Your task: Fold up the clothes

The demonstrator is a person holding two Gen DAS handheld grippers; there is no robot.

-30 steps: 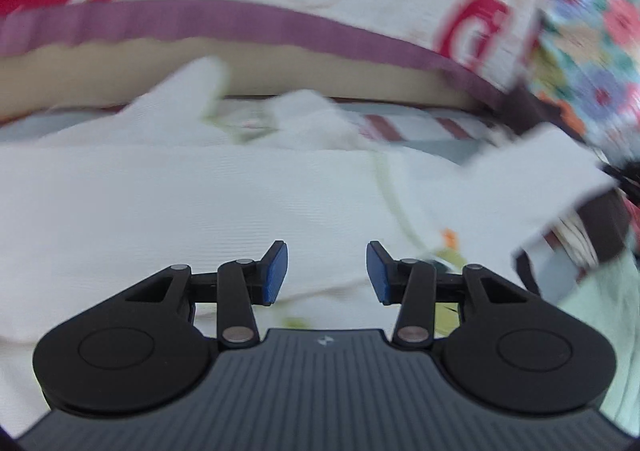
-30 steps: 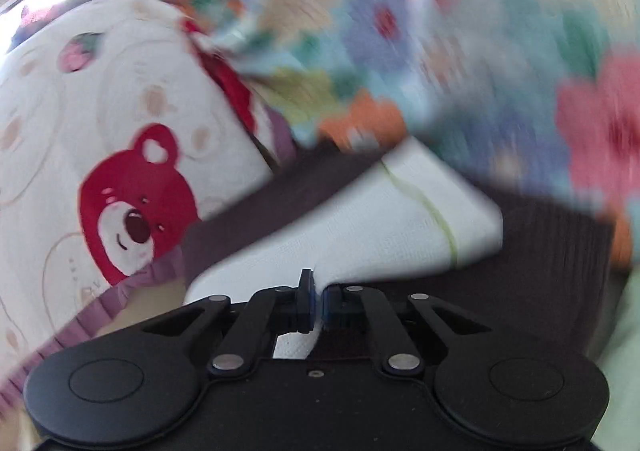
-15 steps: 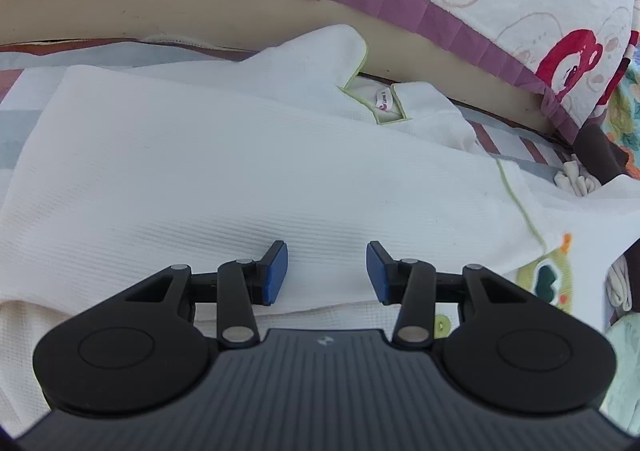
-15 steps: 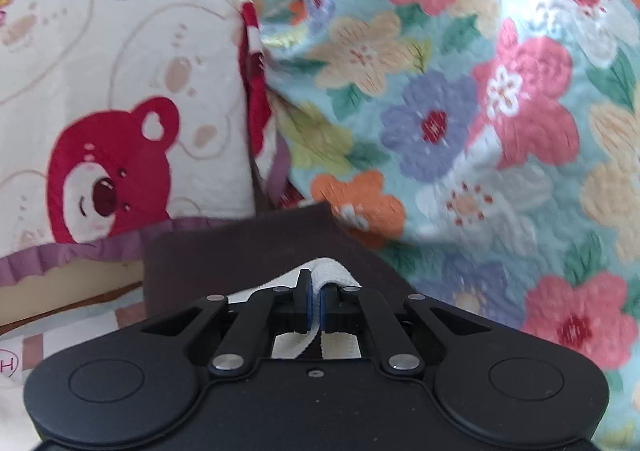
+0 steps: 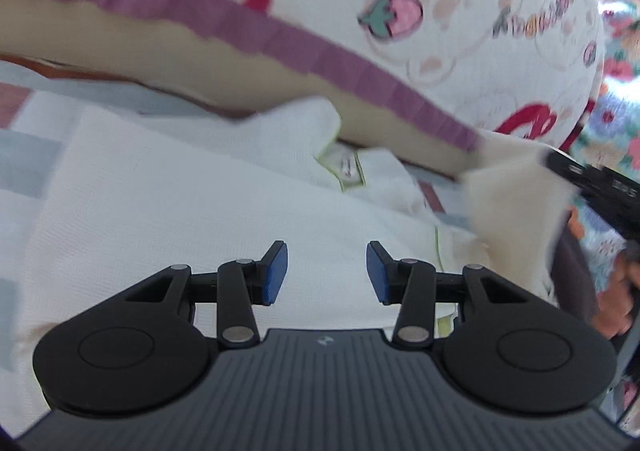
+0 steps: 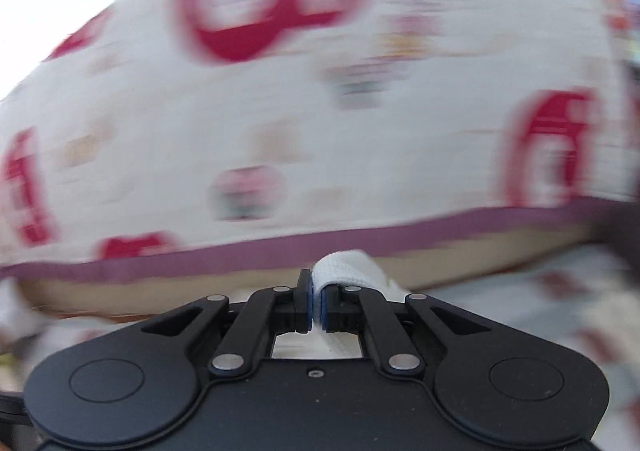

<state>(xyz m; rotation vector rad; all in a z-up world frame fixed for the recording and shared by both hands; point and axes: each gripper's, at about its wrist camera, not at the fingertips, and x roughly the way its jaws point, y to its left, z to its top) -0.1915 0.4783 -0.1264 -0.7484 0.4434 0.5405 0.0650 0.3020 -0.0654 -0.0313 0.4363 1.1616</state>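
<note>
A white ribbed shirt [image 5: 192,211] with pale green trim lies spread on the bed, its collar [image 5: 348,167] near the pillow. My left gripper [image 5: 326,275] is open and empty, hovering just above the shirt's middle. My right gripper [image 6: 317,307] is shut on a fold of the white shirt [image 6: 344,265], and the view is blurred. In the left wrist view the right gripper [image 5: 592,187] shows at the right edge, holding a lifted piece of the white fabric [image 5: 516,203].
A big cream pillow with red bears and a purple band [image 5: 400,11] lies behind the shirt and fills the right wrist view [image 6: 320,111]. The striped bedsheet [image 5: 24,123] shows at left. A floral quilt [image 5: 616,131] is at far right.
The right gripper has swung left with the cloth, from facing the floral quilt to facing the pillow, and has come into the left view. The left gripper stays open and has shifted slightly.
</note>
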